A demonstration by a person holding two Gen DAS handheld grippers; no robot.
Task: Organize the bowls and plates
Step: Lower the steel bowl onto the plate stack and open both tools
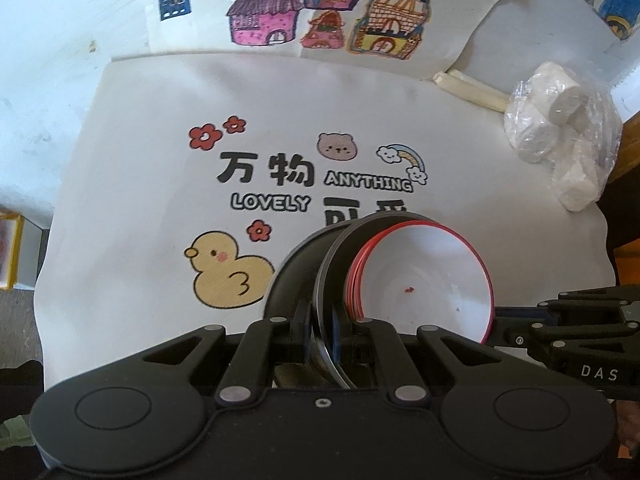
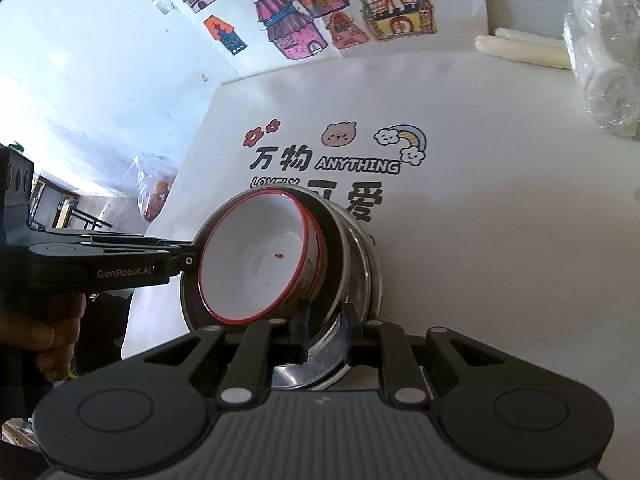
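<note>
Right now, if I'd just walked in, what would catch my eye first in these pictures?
Probably the nested stack held up in mid-frame: a red-rimmed white bowl sitting inside a black-rimmed metal dish, pinched from both sides by the left gripper and the right gripper. Behind it lies a white cloth printed with a yellow duck, and above that, colourful house drawings.

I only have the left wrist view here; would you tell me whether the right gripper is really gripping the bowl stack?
Observer: Yes. The right gripper is shut on the rim of the steel bowl, on the side nearest its own camera.
Operator: Thank you. Is there anything on the outside of the inner bowl?
Observer: The red-rimmed bowl has an orange printed pattern on its outer wall, just above the right gripper's fingers.
</note>
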